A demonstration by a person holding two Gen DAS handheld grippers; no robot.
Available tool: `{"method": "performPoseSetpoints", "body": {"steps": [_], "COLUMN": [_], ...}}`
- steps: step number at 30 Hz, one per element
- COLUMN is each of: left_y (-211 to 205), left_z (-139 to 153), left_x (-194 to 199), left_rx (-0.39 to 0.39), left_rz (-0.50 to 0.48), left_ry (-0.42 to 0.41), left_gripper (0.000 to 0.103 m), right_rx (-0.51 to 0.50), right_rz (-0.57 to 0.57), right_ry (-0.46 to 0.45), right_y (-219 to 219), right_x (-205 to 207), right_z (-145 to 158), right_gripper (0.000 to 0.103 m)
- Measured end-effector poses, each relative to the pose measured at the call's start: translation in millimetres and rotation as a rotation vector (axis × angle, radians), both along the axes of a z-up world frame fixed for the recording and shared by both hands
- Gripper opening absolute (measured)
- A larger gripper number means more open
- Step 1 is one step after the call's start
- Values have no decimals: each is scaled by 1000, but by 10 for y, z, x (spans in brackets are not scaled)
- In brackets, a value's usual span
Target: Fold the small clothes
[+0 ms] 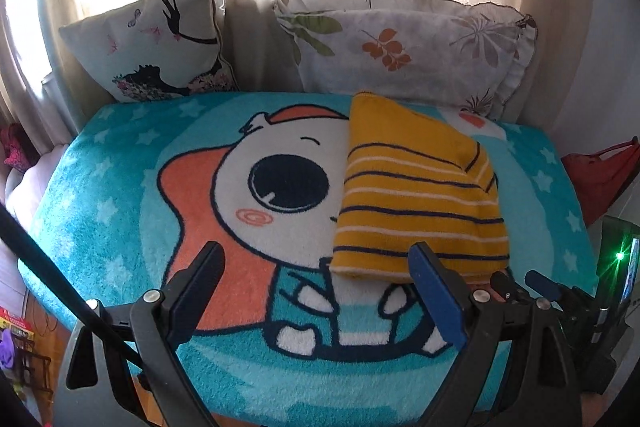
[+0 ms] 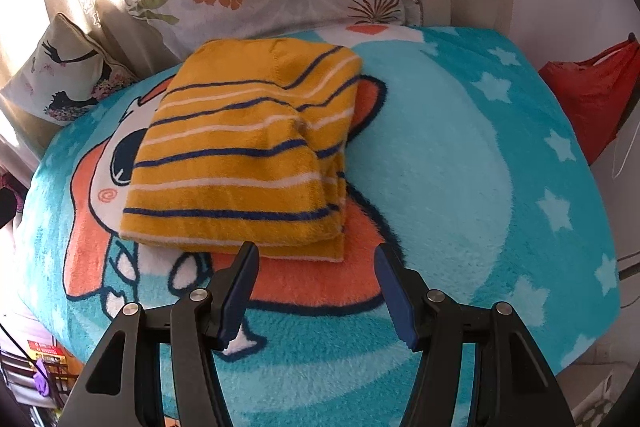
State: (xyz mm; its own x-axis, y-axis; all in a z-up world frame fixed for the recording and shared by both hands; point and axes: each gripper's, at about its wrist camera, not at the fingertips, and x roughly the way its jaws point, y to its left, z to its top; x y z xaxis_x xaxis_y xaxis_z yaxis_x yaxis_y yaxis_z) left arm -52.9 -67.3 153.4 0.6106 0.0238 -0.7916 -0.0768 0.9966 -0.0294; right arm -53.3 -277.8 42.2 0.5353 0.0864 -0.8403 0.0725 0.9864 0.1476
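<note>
A small yellow garment with navy and white stripes [image 1: 420,195] lies folded into a compact rectangle on the turquoise cartoon blanket [image 1: 120,203]. In the right wrist view the garment [image 2: 244,155] sits just beyond the fingertips, with stacked layers showing at its right edge. My left gripper [image 1: 316,255] is open and empty, low over the blanket, with the garment's near edge by its right finger. My right gripper [image 2: 316,255] is open and empty, just short of the garment's near edge. The right gripper's body [image 1: 552,295] shows at the lower right of the left wrist view.
Two pillows lean against the curtain at the back: a square one with a dark figure print [image 1: 156,43] and a leaf-print one with a frill [image 1: 404,43]. A red bag [image 2: 592,91] hangs off the right side. The blanket [image 2: 500,147] drops off at its edges.
</note>
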Motion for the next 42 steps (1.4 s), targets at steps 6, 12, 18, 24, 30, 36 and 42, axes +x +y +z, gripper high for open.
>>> {"method": "performPoseSetpoints", "body": {"steps": [6, 12, 18, 24, 30, 36, 42], "left_y": [-23, -6, 80, 122, 50, -131, -244], "left_z": [-45, -63, -97, -118, -123, -40, 240], "left_x": [10, -27, -43, -49, -15, -28, -167], "left_rx": [3, 7, -1, -9, -12, 19, 64], "left_rz": [11, 27, 61, 80, 67, 29, 42], "left_ry": [24, 31, 50, 54, 46, -18, -194], "left_gripper": [92, 92, 92, 92, 92, 92, 92], "right_rx": [-3, 34, 9, 9, 20, 4, -8], "right_rz": [37, 112, 155, 125, 62, 35, 38], "right_ry": [-29, -100, -36, -34, -33, -42, -80], "right_y": [29, 219, 350, 150, -152, -323, -361], "right_x": [97, 432, 777, 667, 427, 248, 147], "right_z": [89, 216, -68, -34, -7, 26, 149], "right_gripper": [64, 64, 64, 68, 68, 68, 68]}}
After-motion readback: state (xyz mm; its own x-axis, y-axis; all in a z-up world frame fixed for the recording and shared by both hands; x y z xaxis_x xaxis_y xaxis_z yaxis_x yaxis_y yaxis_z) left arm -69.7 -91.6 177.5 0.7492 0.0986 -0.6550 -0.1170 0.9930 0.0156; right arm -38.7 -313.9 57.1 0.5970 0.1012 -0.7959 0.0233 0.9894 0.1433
